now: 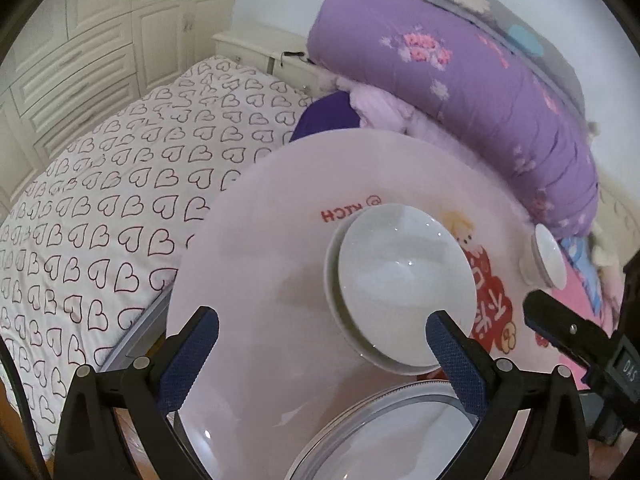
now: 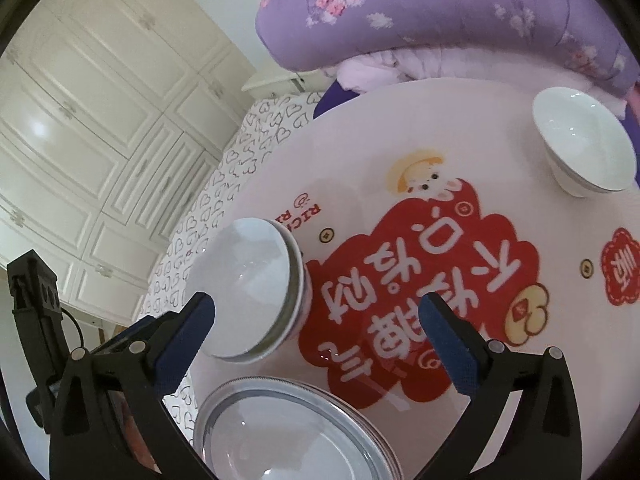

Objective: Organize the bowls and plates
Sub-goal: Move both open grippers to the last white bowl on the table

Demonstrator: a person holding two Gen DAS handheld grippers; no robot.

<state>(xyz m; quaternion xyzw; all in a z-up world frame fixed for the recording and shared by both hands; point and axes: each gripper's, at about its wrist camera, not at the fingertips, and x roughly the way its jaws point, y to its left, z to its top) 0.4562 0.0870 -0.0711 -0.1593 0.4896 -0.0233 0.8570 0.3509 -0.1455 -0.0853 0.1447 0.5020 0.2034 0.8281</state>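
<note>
A stack of white bowls [image 1: 404,284] stands on the round pink table [image 1: 256,280], just ahead of my open, empty left gripper [image 1: 322,334]. The stack also shows in the right wrist view [image 2: 252,288], left of my open, empty right gripper [image 2: 318,318]. A stack of grey-rimmed plates [image 1: 384,436] lies at the table's near edge under both grippers and shows in the right wrist view too [image 2: 288,432]. A single white bowl [image 2: 584,140] stands apart at the table's far right; in the left wrist view it [image 1: 548,256] is at the right edge.
The table top [image 2: 400,128] carries a red cartoon print [image 2: 420,272]. A bed with a heart-pattern sheet [image 1: 120,200] lies left of the table. A rolled purple quilt [image 1: 460,68] is behind it. White wardrobes [image 2: 80,120] stand at the left. The other gripper's body [image 1: 580,344] is at right.
</note>
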